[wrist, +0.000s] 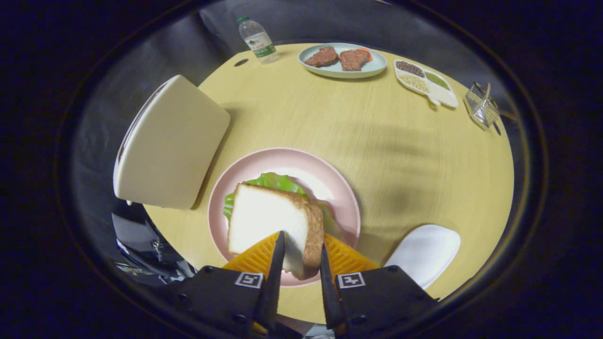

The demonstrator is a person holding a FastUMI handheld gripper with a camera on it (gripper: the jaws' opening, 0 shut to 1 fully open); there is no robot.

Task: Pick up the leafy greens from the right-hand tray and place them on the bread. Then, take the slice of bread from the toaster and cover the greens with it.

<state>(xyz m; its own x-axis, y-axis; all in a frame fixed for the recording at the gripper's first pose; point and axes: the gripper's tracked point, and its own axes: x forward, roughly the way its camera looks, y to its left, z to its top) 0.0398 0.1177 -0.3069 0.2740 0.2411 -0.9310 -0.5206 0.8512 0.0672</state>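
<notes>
— Where's the slice of bread (271,220)?

— Clamped between the two fingers of the gripper (301,256), near end pinched from both sides, the rest reaching ahead of the jaws.

— And the leafy greens (273,182)?

— Under the slice, poking out beyond it, on the pink plate (325,181).

— The toaster (172,141)?

— Ahead, off to the left of the jaws.

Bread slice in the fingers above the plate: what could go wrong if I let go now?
The bread slice is pinched by the gripper at one end and tilted, so it may flop off-centre. The leafy greens stick out past its far edge and could stay uncovered. It could slide toward the pink plate rim.
</notes>
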